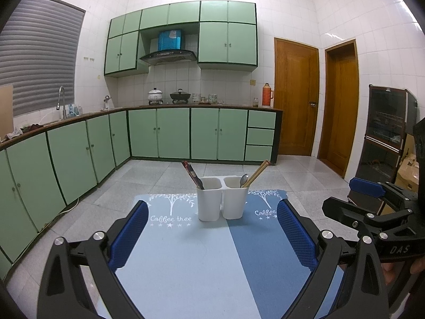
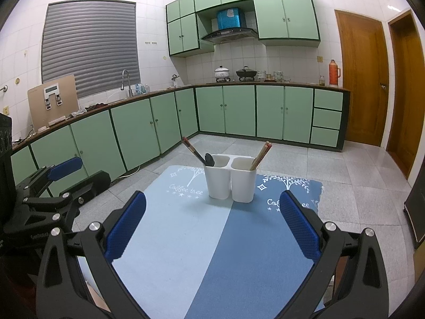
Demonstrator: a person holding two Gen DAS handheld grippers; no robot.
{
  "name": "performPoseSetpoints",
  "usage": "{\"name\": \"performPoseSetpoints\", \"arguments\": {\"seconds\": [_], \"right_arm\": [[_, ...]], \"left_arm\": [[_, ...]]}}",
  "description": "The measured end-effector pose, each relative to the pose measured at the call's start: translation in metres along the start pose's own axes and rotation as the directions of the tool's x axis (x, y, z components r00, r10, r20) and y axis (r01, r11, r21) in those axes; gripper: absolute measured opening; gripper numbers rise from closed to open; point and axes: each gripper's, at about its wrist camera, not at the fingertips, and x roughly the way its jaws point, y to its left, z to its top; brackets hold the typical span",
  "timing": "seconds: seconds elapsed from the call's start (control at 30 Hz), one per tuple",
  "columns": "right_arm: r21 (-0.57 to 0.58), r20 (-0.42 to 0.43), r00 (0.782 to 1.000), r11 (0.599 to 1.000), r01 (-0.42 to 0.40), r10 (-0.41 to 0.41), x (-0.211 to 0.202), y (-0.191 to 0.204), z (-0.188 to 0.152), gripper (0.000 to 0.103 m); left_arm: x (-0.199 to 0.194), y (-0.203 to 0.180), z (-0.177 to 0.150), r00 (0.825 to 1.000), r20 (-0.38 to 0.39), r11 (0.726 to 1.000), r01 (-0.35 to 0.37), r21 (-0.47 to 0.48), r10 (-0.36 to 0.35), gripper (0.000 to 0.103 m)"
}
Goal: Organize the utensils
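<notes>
Fingers [image 1: 130, 235] of both grippers spread, level above mat [image 1: 186, 260].

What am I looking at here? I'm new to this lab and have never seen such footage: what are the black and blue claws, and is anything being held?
These are two hand-held grippers, one in each of a person's hands, each with a fisheye camera looking forward along its fingers. One picture is from the left gripper, the other from the right gripper. Both are open and hold nothing. Ahead, on a two-tone blue mat, stands a white plastic two-compartment utensil holder. Its left compartment holds dark chopsticks; its right one holds light wooden chopsticks and a metal spoon. In the left view, the other gripper shows at the right edge.
</notes>
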Motion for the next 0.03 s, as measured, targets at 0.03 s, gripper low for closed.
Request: {"name": "performPoseSetpoints", "arguments": {"seconds": [0.03], "right_arm": [[0.000,0.000,1.000,1.000,0.001,-0.001,0.0002,-0.0002,0.0000,0.097]], "left_arm": [[0.0000,0.0000,0.0000,1.000,0.000,1.000,0.000,0.000,0.000,0.095]]}}
